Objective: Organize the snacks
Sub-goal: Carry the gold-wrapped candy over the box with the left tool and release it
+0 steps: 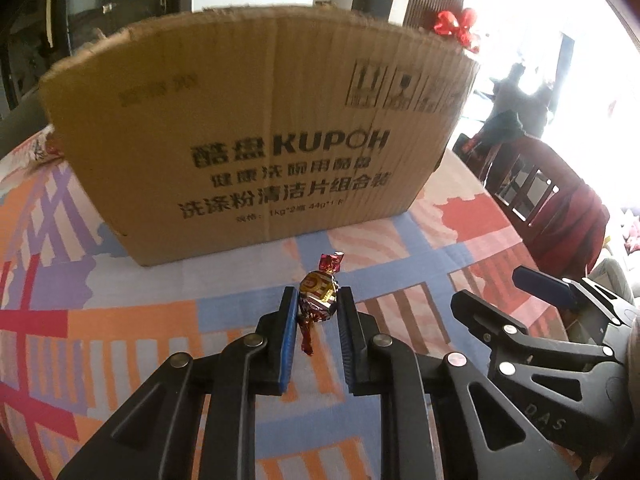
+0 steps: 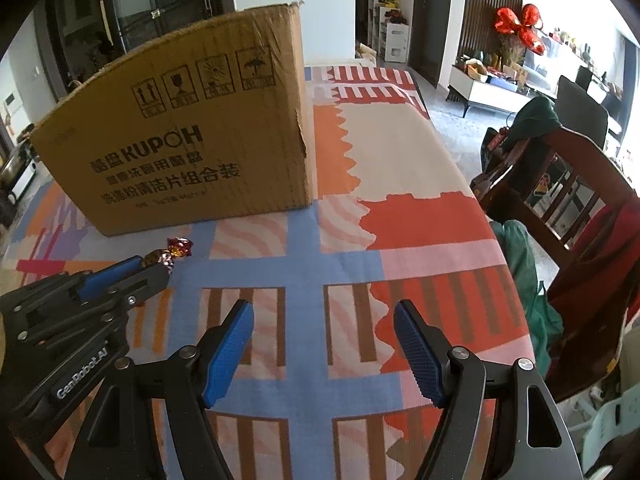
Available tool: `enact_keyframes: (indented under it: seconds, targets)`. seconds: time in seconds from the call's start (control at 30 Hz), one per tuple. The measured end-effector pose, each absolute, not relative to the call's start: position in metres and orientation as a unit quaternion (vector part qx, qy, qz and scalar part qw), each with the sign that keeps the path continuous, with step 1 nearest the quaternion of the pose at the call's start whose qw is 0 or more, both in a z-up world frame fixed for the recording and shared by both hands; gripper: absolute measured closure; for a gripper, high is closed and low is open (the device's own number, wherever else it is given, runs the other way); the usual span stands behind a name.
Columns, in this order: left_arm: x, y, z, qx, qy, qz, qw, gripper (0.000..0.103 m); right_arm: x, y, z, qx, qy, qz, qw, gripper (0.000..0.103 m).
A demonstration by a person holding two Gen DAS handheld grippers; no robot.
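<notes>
A wrapped candy [image 1: 318, 294] in red, gold and white foil sits between the fingertips of my left gripper [image 1: 319, 300], which is shut on it just above the patterned tablecloth [image 1: 120, 320]. A brown cardboard box [image 1: 248, 128] printed KUPOH stands right behind it. In the right wrist view the candy [image 2: 172, 254] pokes out of the left gripper [image 2: 154, 268] at the left, with the box [image 2: 192, 140] beyond. My right gripper [image 2: 324, 312] is open and empty over the cloth; it shows at the right of the left wrist view [image 1: 520, 280].
A small wrapped item [image 1: 48, 146] lies at the box's left corner. A wooden chair [image 2: 568, 200] draped with red and green clothes stands by the table's right edge [image 2: 496, 240]. A red foil bow [image 2: 520, 24] hangs in the room behind.
</notes>
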State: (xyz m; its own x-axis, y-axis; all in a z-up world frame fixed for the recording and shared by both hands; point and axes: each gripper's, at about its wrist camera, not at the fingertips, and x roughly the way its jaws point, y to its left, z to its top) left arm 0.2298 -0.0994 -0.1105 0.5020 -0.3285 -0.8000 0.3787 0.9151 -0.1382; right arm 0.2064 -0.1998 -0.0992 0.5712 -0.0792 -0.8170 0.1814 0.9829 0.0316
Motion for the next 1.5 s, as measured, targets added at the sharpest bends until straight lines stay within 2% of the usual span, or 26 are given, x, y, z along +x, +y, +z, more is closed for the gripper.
enact_keyframes:
  seconds: [0.73,1.5]
  targets:
    - [0.202,-0.063,-0.013,0.011,0.364,-0.203,0.909,0.083,0.205,-0.184,-0.013,0.032,0.381,-0.054,0.923,0.030]
    - [0.263,-0.064,0.049,0.045,0.322,-0.177,0.929,0.083,0.267,-0.180,0.050,-0.001,0.355,-0.022,0.935,0.030]
